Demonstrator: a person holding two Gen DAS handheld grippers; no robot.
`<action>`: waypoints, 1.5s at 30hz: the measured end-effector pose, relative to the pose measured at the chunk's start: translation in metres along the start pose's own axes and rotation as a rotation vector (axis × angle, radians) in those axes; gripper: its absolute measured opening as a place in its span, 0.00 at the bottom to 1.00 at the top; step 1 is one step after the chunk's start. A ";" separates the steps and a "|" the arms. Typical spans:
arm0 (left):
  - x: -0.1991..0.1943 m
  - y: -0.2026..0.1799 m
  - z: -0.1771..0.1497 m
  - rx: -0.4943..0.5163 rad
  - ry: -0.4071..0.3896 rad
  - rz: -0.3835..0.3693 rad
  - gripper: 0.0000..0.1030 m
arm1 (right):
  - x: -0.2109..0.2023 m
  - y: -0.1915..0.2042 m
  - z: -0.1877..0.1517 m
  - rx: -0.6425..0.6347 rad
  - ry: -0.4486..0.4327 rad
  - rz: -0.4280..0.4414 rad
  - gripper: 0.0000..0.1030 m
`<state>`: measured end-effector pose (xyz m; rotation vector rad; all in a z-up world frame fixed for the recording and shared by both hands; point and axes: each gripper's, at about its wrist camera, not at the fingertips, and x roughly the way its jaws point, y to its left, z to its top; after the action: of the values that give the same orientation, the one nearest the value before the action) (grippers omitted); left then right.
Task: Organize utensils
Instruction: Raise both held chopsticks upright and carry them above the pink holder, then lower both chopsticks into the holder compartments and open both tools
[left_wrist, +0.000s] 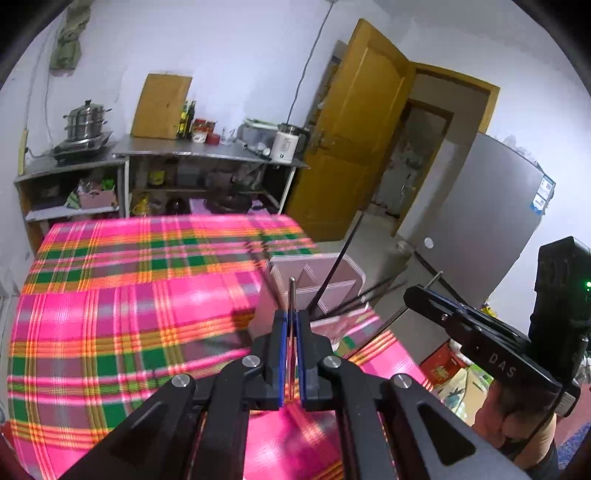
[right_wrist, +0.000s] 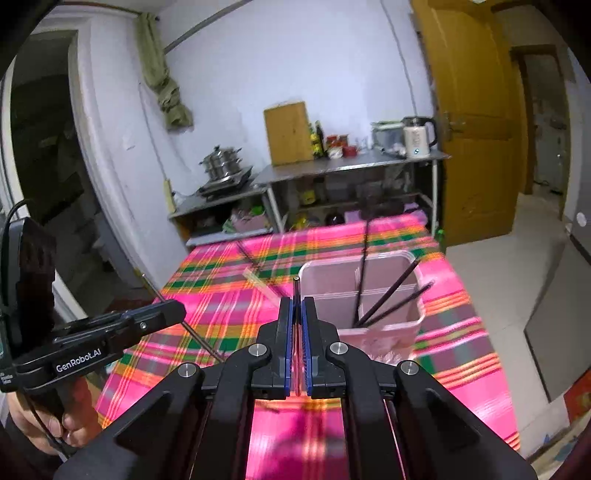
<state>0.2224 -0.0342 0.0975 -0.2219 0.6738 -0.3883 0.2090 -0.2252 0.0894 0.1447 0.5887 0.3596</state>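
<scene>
The left gripper (left_wrist: 291, 321) has its blue-padded jaws pinched tight on a thin metal chopstick (left_wrist: 291, 295) that sticks up between them. The right gripper (right_wrist: 297, 314) clamps a second thin dark chopstick (right_wrist: 296, 286) the same way, its tip showing just above the pads. Both hang over the table's pink, green and orange plaid cloth (left_wrist: 129, 295). Just beyond the fingers stands a pale pink plastic utensil holder with inner dividers (right_wrist: 384, 332), near the cloth's right edge (it already holds several dark chopsticks (right_wrist: 391, 295) leaning at angles). Farther out on the cloth lies another loose dark chopstick (right_wrist: 247, 254). Behind the table runs a steel counter (right_wrist: 351, 164) carrying a white electric kettle (right_wrist: 417, 138).
</scene>
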 end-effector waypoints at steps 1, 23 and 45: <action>0.001 -0.003 0.007 0.004 -0.011 -0.005 0.04 | -0.003 -0.002 0.005 0.001 -0.012 -0.004 0.05; 0.080 -0.021 0.056 0.046 -0.023 0.023 0.04 | 0.031 -0.035 0.052 0.025 -0.101 -0.051 0.04; 0.116 -0.003 0.028 0.041 0.052 0.022 0.19 | 0.083 -0.047 0.012 0.035 0.035 -0.089 0.17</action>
<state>0.3223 -0.0827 0.0548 -0.1654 0.7177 -0.3873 0.2937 -0.2384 0.0458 0.1455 0.6338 0.2661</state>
